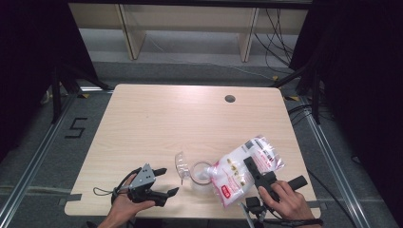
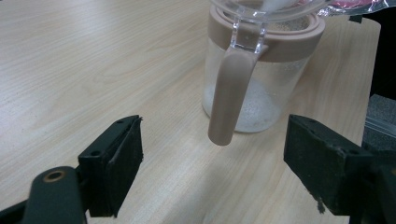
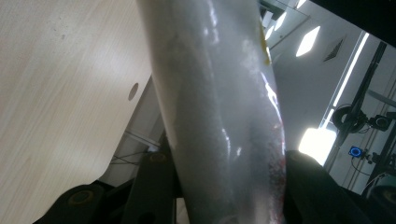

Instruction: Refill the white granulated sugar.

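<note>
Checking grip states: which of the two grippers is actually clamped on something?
The right gripper: its jaws pinch the white bag. The left gripper stands open, holding nothing.

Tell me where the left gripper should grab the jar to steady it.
Probably the handle: it hangs off the jar toward the left gripper, between its open jaws. Come straight in at table level and close across its narrow width; the bag sits over the mouth.

Between the right gripper's (image 1: 251, 167) matt black jaws the bag (image 1: 242, 172) is glossy, crinkled plastic film, while ahead of the left gripper (image 1: 166, 180) stands a clear, smooth plastic jar (image 2: 254, 79) with matt beige handle on pale wood-grain table (image 1: 157, 123).
</note>
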{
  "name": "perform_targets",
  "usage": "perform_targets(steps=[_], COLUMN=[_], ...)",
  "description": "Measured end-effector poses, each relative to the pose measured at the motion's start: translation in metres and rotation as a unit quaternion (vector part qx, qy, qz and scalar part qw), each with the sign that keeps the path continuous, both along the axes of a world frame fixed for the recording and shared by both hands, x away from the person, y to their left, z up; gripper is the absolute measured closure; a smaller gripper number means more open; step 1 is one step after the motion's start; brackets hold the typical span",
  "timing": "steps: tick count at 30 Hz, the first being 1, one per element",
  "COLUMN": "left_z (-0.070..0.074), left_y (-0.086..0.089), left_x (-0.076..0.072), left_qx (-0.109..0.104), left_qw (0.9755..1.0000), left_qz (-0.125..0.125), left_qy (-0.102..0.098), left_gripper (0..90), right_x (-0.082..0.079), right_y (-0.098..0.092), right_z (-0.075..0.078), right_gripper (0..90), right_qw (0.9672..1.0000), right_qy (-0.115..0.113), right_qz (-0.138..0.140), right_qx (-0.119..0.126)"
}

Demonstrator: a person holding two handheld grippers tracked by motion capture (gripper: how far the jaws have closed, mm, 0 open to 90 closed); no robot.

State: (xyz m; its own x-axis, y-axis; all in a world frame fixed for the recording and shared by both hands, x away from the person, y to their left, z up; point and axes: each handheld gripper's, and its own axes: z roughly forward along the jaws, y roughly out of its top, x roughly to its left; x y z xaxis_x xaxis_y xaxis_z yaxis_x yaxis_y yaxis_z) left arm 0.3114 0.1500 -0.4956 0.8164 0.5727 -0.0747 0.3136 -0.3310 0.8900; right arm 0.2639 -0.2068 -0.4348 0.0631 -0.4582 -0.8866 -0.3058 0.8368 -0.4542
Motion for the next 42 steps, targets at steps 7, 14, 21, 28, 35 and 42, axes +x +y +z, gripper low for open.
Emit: perform_targets(steps=[7, 14, 21, 28, 35, 42], left_z=[-0.0007, -0.0009, -0.0005, -0.0006, -0.0005, -0.0003], left_y=[-0.0005, -0.0009, -0.0006, -0.0009, -0.0003, -0.0001], left_x=[0.0, 0.0, -0.0003, -0.0004, 0.0001, 0.0], left_qx=[-0.001, -0.002, 0.002, 0.0, 0.0, 0.0], left_qw=[1.0, 1.0, 1.0, 1.0, 1.0, 1.0], left_qz=[-0.001, 0.0, 0.002, 0.003, -0.001, 0.0], left_qy=[0.001, 0.001, 0.0, 0.001, -0.001, 0.0], left_gripper=[19.4, 19.3, 19.3, 19.3, 19.4, 19.4], right_x=[-0.0003, 0.0, 0.0003, 0.0002, -0.0003, -0.0003], right_y=[-0.0004, -0.0004, -0.0004, -0.0005, -0.0009, -0.0011], right_z=[0.0006, 0.0008, 0.0006, 0.0008, 0.0005, 0.0007], right_gripper=[68.3, 68.3, 68.4, 68.4, 68.5, 68.5], right_qw=[1.0, 1.0, 1.0, 1.0, 1.0, 1.0], right_qy=[0.0, -0.001, 0.001, -0.001, 0.0, 0.0], right_qz=[-0.002, 0.001, 0.001, 0.001, -0.001, -0.001], right_qx=[0.003, -0.001, -0.001, 0.0, 0.002, 0.001])
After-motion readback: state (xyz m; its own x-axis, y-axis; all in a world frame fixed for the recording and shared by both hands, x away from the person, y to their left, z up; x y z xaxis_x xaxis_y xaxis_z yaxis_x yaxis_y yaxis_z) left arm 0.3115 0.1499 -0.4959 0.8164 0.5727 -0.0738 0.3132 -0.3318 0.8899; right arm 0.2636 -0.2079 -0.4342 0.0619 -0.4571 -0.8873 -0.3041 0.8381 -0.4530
